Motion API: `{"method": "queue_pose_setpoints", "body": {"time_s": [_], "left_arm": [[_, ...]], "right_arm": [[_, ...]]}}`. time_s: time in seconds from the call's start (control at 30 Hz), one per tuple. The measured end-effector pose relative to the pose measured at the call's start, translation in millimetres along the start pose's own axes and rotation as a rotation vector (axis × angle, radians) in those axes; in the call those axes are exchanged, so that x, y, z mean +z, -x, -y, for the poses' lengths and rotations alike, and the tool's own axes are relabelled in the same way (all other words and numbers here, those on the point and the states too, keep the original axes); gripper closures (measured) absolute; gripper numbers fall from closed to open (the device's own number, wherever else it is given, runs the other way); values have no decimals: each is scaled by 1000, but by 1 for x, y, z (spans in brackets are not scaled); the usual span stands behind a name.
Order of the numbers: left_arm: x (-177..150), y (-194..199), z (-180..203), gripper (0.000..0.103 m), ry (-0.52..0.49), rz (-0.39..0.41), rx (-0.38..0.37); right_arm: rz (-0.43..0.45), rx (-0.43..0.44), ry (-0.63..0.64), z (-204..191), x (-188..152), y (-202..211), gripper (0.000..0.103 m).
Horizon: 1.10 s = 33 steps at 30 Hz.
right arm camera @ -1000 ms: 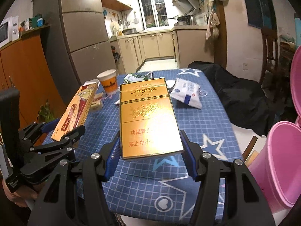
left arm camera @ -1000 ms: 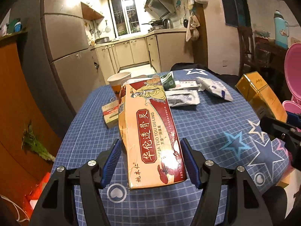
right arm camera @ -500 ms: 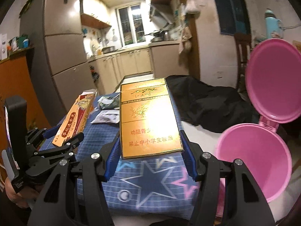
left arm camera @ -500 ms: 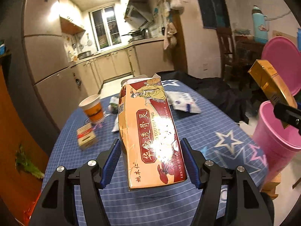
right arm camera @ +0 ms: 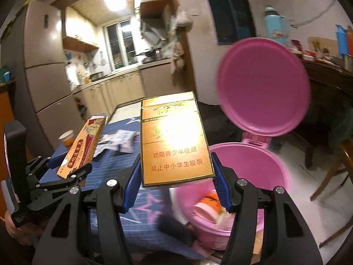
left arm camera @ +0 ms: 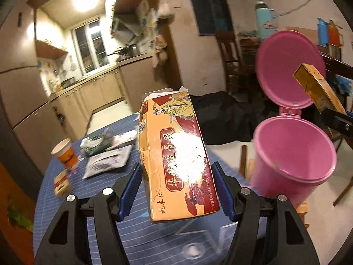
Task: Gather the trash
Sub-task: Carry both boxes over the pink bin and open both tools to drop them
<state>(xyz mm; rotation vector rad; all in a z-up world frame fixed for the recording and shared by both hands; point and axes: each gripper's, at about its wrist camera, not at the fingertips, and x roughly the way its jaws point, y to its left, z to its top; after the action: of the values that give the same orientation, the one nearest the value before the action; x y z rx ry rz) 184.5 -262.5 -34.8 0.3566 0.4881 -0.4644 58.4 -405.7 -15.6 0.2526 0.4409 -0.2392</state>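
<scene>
Left tongs (left arm camera: 177,186): blue-padded fingers (left arm camera: 130,190) pressed against both long sides of a tall orange-and-red cardboard medicine box (left arm camera: 174,154), gap no wider than the box. Box held above the blue grid-patterned table (left arm camera: 66,216), top flap torn open, just left of the round pink plastic trash bin (left arm camera: 293,154).

Right tongs (right arm camera: 176,184): clamped the same way on a flat gold cigarette carton (right arm camera: 174,141), pads flush on its side edges. Carton sits at the bin's near rim, partly over the opening, lid upright behind. Inside the bin, a paper cup and scraps, blurred.

On the table: orange-and-white paper cup (left arm camera: 65,154), grey foil packets (left arm camera: 106,163), small red-and-white box (left arm camera: 61,182).
</scene>
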Motion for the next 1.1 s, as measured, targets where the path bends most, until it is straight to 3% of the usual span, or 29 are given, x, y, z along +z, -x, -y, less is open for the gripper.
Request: {"method": "queue_pose_setpoints", "body": {"time_s": [0.27,0.7,1.1], "left_arm": [[21,-5,56,38,-71,51,-153],[51,-44,112,38,-56,51,-516],[54,-77,123,38,-73,-2,-582]], "right_arm": [[25,-121,-85,66,-2,21,47],[20,-181,-104,93,-7,20,47],[-38,-144,-136,103,-2,-6,47]]}}
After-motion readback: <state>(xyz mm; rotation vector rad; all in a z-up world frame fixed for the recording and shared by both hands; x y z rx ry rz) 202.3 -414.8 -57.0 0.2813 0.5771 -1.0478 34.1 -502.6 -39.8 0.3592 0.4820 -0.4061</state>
